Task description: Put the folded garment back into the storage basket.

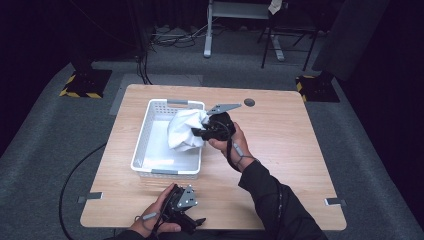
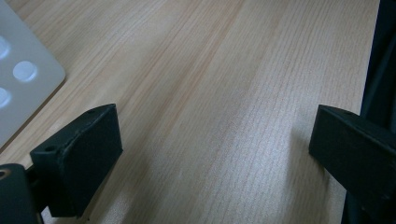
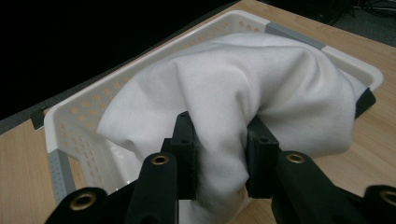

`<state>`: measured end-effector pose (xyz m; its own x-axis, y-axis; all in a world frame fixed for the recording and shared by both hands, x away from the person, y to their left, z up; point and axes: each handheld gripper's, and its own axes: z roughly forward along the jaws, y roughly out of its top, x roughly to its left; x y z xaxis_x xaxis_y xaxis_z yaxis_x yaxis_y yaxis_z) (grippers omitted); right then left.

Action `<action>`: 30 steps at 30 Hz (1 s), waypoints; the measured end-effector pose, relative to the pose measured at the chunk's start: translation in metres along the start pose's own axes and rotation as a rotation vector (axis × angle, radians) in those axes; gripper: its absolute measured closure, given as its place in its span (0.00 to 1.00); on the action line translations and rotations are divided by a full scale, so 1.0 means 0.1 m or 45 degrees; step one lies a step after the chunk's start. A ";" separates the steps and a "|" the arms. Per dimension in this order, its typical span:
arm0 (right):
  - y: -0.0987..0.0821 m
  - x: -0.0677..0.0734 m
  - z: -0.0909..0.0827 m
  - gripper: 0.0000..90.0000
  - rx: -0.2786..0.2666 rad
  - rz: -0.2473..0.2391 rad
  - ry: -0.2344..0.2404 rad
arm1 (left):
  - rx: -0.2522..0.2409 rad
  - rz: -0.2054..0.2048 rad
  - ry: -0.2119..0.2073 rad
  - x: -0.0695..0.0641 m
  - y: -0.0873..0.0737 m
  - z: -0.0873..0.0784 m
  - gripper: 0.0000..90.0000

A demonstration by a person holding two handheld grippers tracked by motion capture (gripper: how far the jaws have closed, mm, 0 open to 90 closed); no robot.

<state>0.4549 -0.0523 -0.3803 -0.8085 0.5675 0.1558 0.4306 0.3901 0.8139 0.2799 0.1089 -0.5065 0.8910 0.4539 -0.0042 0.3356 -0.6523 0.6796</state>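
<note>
I am holding the white cloth (image 1: 186,129) with my right gripper (image 3: 219,154), its jaws clenched on a thick fold of the fabric. The cloth is hanging bunched over the right rim of the white basket (image 1: 145,145), toward 3 o'clock of it, lifted above the basket floor. My left gripper (image 1: 182,202) is resting low at the table's (image 1: 280,150) near edge, around 6 o'clock of the basket, its jaws spread wide over bare wood, gripping nothing.
</note>
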 end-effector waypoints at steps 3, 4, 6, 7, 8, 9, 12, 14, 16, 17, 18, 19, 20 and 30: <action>0.02 0.03 0.05 0.79 0.008 -0.009 0.003 | 0.002 0.000 -0.001 0.00 0.00 0.00 0.03; 0.02 0.04 0.07 0.79 0.011 -0.010 0.004 | 0.002 0.000 -0.001 0.00 0.00 0.00 0.03; 0.03 0.06 0.11 0.79 0.020 -0.015 0.007 | 0.002 -0.001 -0.001 0.00 0.00 0.00 0.03; 0.03 0.07 0.13 0.79 0.021 -0.017 0.007 | 0.002 -0.001 -0.001 0.00 0.00 0.00 0.03; 0.04 0.08 0.16 0.78 0.030 -0.019 0.006 | 0.002 0.000 -0.001 0.00 0.00 0.00 0.03; 0.04 0.08 0.18 0.78 0.035 -0.018 0.006 | 0.002 0.000 -0.001 0.00 0.00 0.00 0.03; 0.04 0.09 0.26 0.78 0.050 -0.010 0.012 | 0.002 0.001 -0.001 0.00 0.00 0.00 0.03; 0.03 0.09 0.30 0.78 0.055 -0.008 0.015 | 0.003 0.001 -0.004 0.00 0.00 0.00 0.03; 0.02 0.09 0.35 0.78 0.062 0.003 0.014 | 0.001 0.002 -0.003 0.00 0.00 0.00 0.03; 0.00 0.08 0.38 0.78 0.071 0.008 0.015 | 0.002 0.002 -0.005 0.00 0.00 0.00 0.03; -0.01 0.08 0.40 0.78 0.078 0.008 0.014 | 0.002 0.002 -0.004 0.00 0.00 0.00 0.03; -0.03 0.08 0.43 0.78 0.089 0.010 0.013 | 0.001 0.003 -0.003 0.00 0.00 0.00 0.03; -0.04 0.08 0.46 0.78 0.099 0.010 0.012 | 0.001 0.002 -0.003 0.00 0.00 0.00 0.03; -0.15 0.07 0.60 0.77 0.187 0.018 -0.025 | 0.002 0.002 -0.004 0.00 0.00 0.00 0.03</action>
<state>0.4671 -0.0107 -0.4247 -0.7947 0.5871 0.1544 0.4969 0.4830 0.7210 0.2798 0.1091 -0.5064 0.8926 0.4508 -0.0055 0.3344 -0.6540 0.6786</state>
